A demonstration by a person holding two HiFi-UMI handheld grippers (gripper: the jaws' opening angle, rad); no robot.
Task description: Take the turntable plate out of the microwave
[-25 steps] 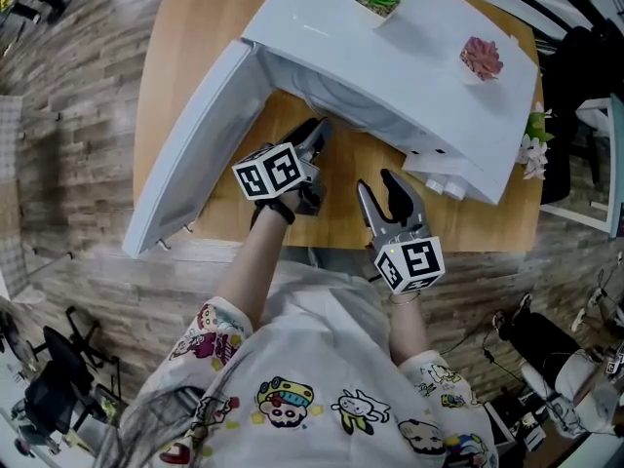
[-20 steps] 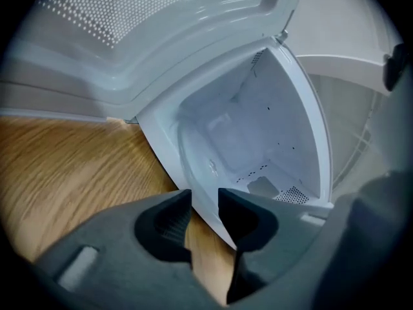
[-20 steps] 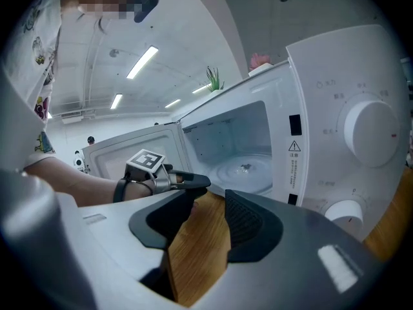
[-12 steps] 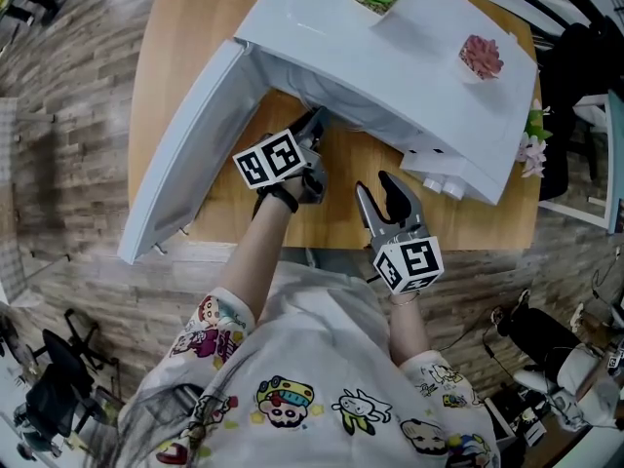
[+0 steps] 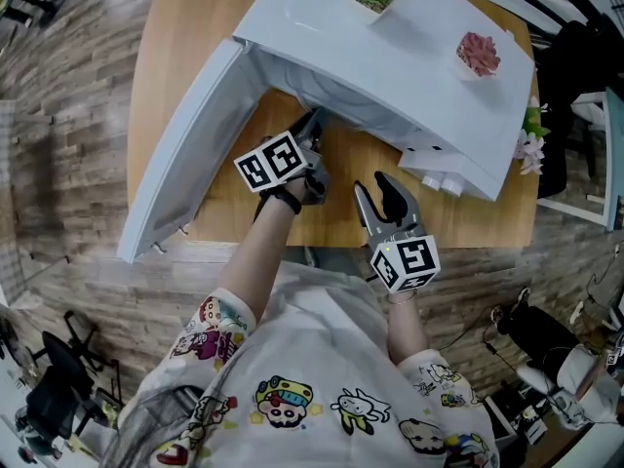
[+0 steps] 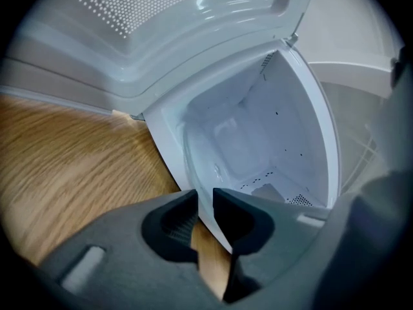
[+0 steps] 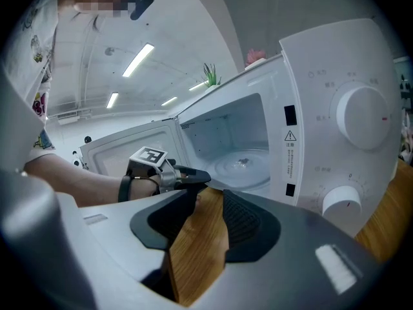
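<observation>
Left gripper point(image 5: 312, 127), jaws a sliver apart and empty, has edged toward the microwave point(image 5: 390, 52); right gripper point(image 5: 372, 185) gapes empty above the wooden table point(image 5: 336, 208).

Left gripper point(image 5: 314, 133) extended forward, jaws narrowly apart — right gripper point(image 5: 376, 195) nearer body, jaws wide apart, empty.

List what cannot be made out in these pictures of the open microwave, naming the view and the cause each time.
- Head view: the turntable plate and the whole cavity, hidden under the microwave top.
- Right gripper view: the print beside the knobs, too small to read.
- Left gripper view: the cavity floor, partly covered by the left claw body, and the frame's right side is blurred.
</observation>
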